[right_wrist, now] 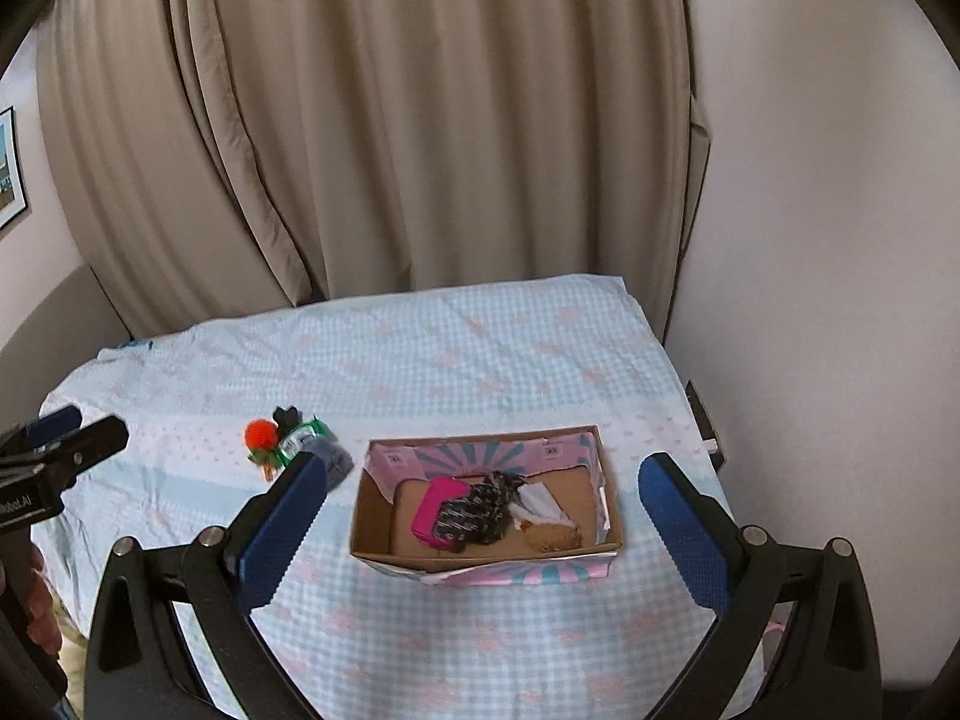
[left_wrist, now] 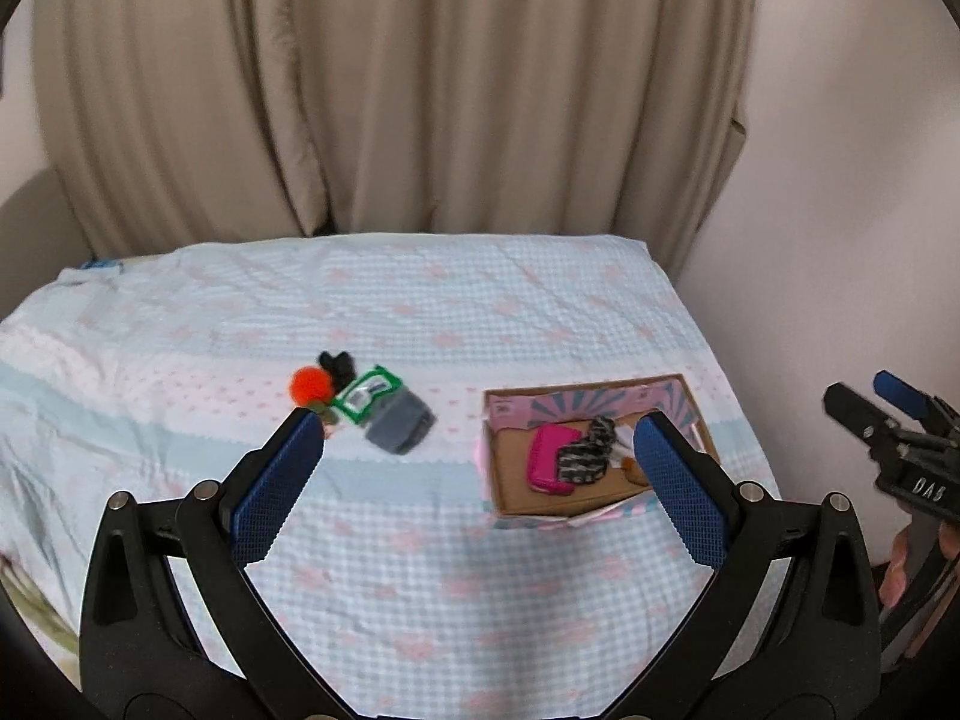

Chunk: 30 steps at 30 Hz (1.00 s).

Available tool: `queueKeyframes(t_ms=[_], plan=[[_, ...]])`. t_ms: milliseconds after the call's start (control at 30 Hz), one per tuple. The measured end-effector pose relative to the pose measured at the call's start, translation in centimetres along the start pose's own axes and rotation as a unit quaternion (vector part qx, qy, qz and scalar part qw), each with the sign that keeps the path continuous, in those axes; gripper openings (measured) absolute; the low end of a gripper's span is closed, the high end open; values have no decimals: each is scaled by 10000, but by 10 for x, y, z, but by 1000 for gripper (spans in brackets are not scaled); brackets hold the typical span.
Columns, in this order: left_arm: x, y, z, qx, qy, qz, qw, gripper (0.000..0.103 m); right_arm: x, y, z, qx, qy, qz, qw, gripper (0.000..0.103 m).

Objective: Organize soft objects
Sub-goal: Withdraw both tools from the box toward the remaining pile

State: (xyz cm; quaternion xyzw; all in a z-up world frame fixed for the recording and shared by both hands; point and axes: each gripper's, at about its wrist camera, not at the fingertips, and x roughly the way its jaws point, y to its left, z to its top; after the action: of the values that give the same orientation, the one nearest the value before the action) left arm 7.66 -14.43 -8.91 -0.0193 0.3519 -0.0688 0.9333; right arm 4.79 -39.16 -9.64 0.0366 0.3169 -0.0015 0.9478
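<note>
A cardboard box (right_wrist: pixel 606 483) with pink and teal sides sits on the checkered cloth; it also shows in the left wrist view (left_wrist: pixel 690 396). Inside lie a pink pouch (right_wrist: pixel 435 507), a black-and-white striped cloth (right_wrist: pixel 477 513), a white cloth (right_wrist: pixel 540 501) and a tan soft piece (right_wrist: pixel 552 537). Left of the box lies a pile: an orange pom-pom (left_wrist: pixel 311 385), a black piece (left_wrist: pixel 337 363), a green packet (left_wrist: pixel 365 393) and a grey cloth (left_wrist: pixel 401 425). My left gripper (left_wrist: pixel 480 456) is open and empty above the cloth. My right gripper (right_wrist: pixel 483 507) is open and empty above the box.
The table (left_wrist: pixel 420 312) is covered by a light blue and pink checkered cloth. Beige curtains (left_wrist: pixel 390 90) hang behind it and a white wall (right_wrist: pixel 840 240) stands at the right. A framed picture (right_wrist: pixel 9 168) hangs at far left.
</note>
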Motion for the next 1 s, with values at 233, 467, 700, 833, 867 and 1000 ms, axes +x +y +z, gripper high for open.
queueKeyframes(t_ms=[233, 467, 700, 833, 867, 1000], plan=[[-15, 57, -9, 45, -80, -52, 9999, 103, -12, 40, 0, 132, -185, -3, 9997, 103], [-17, 126, -1, 121, -25, -79, 9999, 103, -2, 106, -2, 332, -219, 56, 9992, 103], [12, 198, 15, 199, 105, -156, 9996, 101, 27, 177, -6, 459, -212, 70, 9987, 103], [44, 236, 21, 268, 164, -275, 9991, 101, 55, 213, -9, 486, -185, 46, 9986, 103], [54, 244, 22, 293, 186, -295, 9990, 101, 64, 221, -11, 474, -191, 49, 9987, 103], [98, 270, 25, 275, 325, -432, 9982, 101, 105, 248, -19, 558, -111, 70, 9984, 103]])
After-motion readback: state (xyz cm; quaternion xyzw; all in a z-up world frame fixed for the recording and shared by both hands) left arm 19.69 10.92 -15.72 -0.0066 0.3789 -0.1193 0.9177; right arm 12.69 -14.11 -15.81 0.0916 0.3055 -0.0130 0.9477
